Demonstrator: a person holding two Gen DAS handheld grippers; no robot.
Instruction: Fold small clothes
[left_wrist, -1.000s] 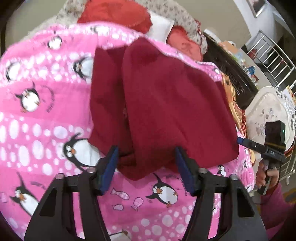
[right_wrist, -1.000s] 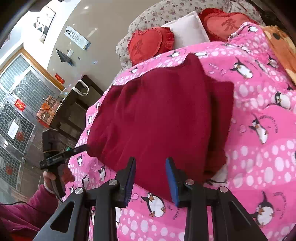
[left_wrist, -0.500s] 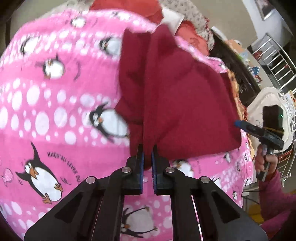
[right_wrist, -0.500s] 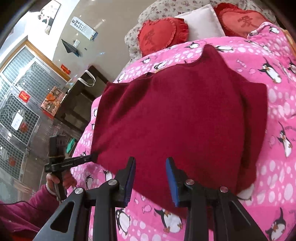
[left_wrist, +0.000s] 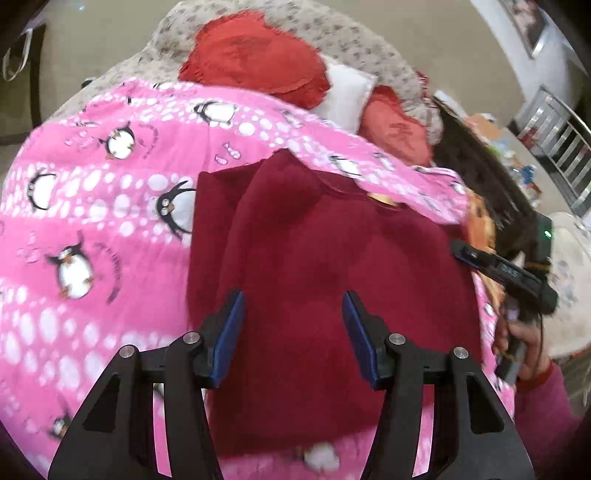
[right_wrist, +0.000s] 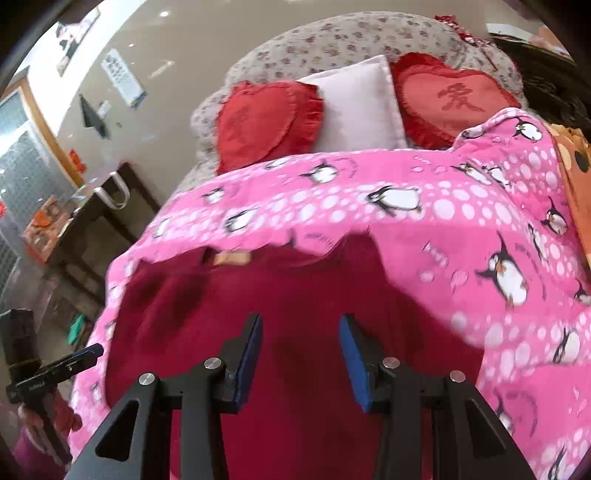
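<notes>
A dark red garment (left_wrist: 332, 266) lies spread on a pink penguin blanket (left_wrist: 92, 229), with one side folded over along its left edge. My left gripper (left_wrist: 293, 328) is open and empty just above the garment's near part. My right gripper (right_wrist: 300, 352) is open and empty above the garment (right_wrist: 295, 295) from the other side. The right gripper also shows at the garment's right edge in the left wrist view (left_wrist: 498, 266). The left gripper shows at the left in the right wrist view (right_wrist: 48, 373). The garment's near hem is hidden behind the fingers.
Two red heart cushions (right_wrist: 266, 122) (right_wrist: 454, 99) and a white pillow (right_wrist: 354, 107) lie at the bed's head. An orange cloth (right_wrist: 576, 184) lies at the blanket's right edge. A dark cabinet (right_wrist: 99, 221) stands left of the bed, and a metal rack (left_wrist: 561, 147) stands far right.
My left gripper was shut at the garment's near edge half a second ago; now it is open over the garment. My right gripper opened wider and sits closer over the cloth.
</notes>
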